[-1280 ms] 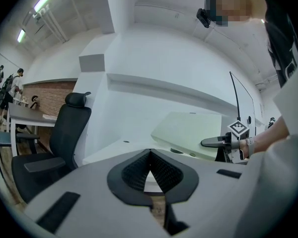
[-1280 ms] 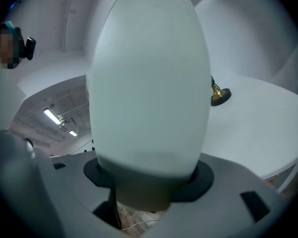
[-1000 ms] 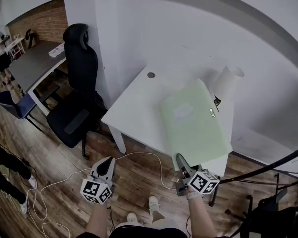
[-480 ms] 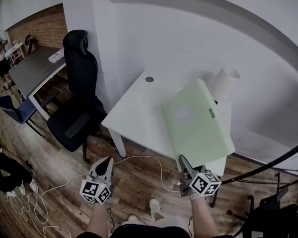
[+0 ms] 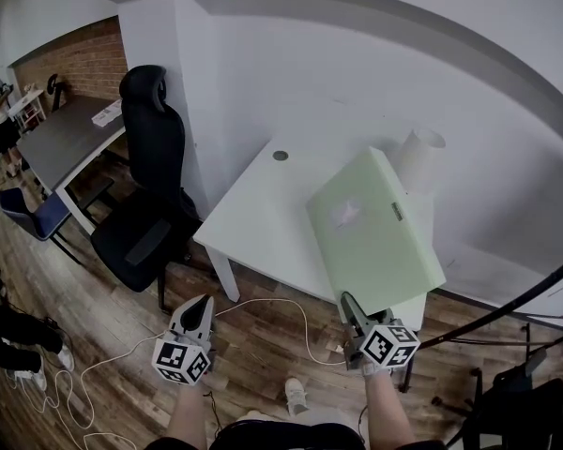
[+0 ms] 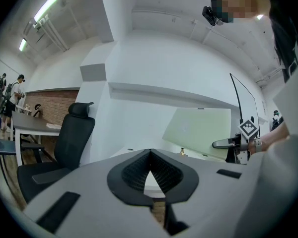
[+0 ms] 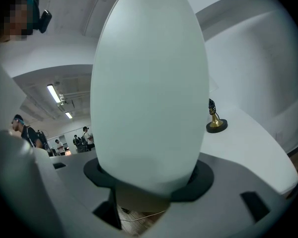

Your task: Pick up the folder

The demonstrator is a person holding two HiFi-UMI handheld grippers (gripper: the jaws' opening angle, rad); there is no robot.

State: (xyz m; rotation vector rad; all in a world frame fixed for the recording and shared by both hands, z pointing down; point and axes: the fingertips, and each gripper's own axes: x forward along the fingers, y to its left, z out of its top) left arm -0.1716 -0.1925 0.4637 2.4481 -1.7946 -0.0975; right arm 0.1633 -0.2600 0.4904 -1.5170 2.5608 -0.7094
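The folder is a large pale green one, held tilted above the right half of the white desk. My right gripper is shut on its near edge, just off the desk's front edge. In the right gripper view the folder fills the space between the jaws. My left gripper hangs over the wooden floor in front of the desk, shut and holding nothing. From the left gripper view the folder shows to the right, lifted clear of the desk.
A white paper roll stands behind the folder, and a small brass figure sits on the desk. A black office chair is left of the desk. A white cable lies on the floor. People stand far left.
The right gripper has risen slightly and rolled, so the folder sits a little higher off the desk. The left gripper has stayed where it was.
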